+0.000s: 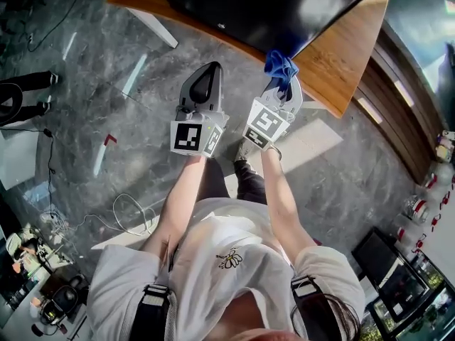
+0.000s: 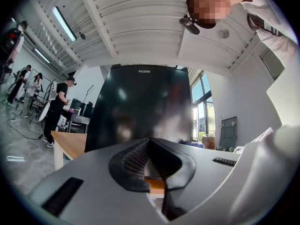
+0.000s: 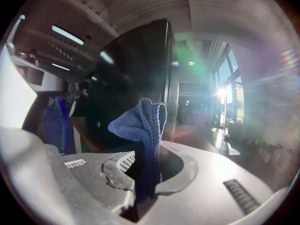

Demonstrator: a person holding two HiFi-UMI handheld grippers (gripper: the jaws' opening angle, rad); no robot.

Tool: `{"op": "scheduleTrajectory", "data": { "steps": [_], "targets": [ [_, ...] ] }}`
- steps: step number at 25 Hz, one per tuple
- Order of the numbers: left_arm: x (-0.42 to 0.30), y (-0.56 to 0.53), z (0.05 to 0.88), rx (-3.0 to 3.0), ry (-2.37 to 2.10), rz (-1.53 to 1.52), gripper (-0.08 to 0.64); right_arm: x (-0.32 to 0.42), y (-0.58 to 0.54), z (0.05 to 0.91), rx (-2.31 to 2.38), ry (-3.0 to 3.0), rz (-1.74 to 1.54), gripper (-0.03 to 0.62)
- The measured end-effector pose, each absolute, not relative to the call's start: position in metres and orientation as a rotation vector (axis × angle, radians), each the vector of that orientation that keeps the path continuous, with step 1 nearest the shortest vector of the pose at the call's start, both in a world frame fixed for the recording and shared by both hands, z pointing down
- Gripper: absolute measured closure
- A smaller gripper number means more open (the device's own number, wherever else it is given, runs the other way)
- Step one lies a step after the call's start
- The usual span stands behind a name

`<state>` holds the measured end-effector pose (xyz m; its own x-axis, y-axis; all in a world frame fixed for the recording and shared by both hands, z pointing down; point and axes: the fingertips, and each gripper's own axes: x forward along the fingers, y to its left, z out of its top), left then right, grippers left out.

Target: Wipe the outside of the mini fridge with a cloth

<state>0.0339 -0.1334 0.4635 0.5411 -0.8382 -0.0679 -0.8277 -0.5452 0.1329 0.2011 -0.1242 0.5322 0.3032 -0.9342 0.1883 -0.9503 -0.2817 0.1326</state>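
The black mini fridge [image 1: 270, 6] stands on a wooden table [image 1: 334, 55]; its glossy door fills the left gripper view [image 2: 140, 107] and its front corner shows in the right gripper view [image 3: 131, 78]. A blue cloth [image 1: 281, 64] is bunched up in my right gripper [image 1: 281, 84], which is shut on it close to the fridge's lower corner. In the right gripper view the cloth [image 3: 140, 121] stands up from between the jaws of my right gripper [image 3: 151, 149]. My left gripper [image 1: 209, 68] hangs beside it, short of the table edge, shut with nothing in it [image 2: 149, 142].
The grey stone floor [image 1: 106, 84] carries loose cables [image 1: 128, 212] and a red-tipped marker strip [image 1: 104, 151]. A white table leg [image 1: 153, 27] drops below the table edge. Monitors and clutter [image 1: 398, 275] sit at lower right. People [image 2: 56, 107] stand far left by another table.
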Motion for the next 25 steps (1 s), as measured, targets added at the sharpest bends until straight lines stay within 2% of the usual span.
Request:
{"op": "scheduleTrajectory", "data": {
  "steps": [16, 20, 25],
  "targets": [
    [0.017, -0.135, 0.28, 2.67, -1.673, -0.334, 0.555, 0.16, -0.144, 0.292, 2.306, -2.246, -0.136, 0.523],
    [0.018, -0.132, 0.28, 2.647, -1.608, -0.213, 0.555, 0.147, -0.139, 0.269, 2.158, -2.379, -0.125, 0.523],
    [0.008, -0.121, 0.276, 2.631, -1.677, -0.248, 0.555, 0.143, -0.123, 0.285, 2.096, -2.431, -0.058, 0.523]
  ]
}}
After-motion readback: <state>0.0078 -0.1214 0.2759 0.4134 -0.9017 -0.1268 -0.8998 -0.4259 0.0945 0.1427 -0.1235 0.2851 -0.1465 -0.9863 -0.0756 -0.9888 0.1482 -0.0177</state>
